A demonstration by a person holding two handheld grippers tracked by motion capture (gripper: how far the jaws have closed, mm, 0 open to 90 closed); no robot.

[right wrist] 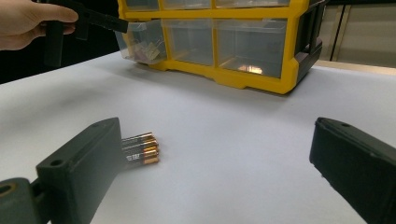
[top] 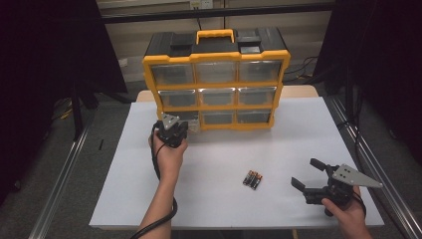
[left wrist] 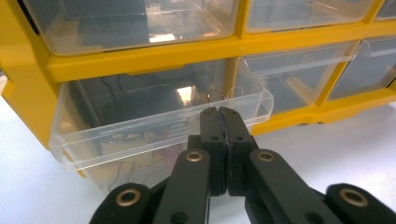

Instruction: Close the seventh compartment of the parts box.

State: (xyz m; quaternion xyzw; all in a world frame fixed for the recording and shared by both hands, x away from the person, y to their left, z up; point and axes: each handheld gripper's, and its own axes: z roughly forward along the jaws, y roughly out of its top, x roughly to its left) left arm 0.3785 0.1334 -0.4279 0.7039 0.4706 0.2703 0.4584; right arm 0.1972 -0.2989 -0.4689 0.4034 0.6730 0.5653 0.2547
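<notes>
The clear plastic drawer (left wrist: pixel 154 126) at the lower left of the yellow organizer (top: pixel 217 79) is being held part-way out, and it is sitting at the far edge of the counter (top: pixel 278 149), toward the far left corner. Its front lip is being pinched by the left claw (left wrist: pixel 220 112), whose jaws are being kept pressed together on the thin rim. The drawer is judged to be light, thin-walled and somewhat flexible, with a smooth, slippery surface; small metal clips appear to be lying inside, though they are being blurred by reflections. The best place to hold is judged to be the moulded lip at the middle of the front, where it is now being gripped, since a pull from one end is likely to be skewing the drawer in its slot. A gentle, level pull is advised, as the brittle plastic could be cracking under a hard squeeze, and the drawer could be dropping if drawn fully clear.

Nearer the counter's front edge, right of the middle, three batteries (top: pixel 253 179) are lying side by side. They are judged small, rigid, fairly dense and prone to rolling. The right claw (top: pixel 307 173) is being held wide open and empty near the front right corner, just beside them.
</notes>
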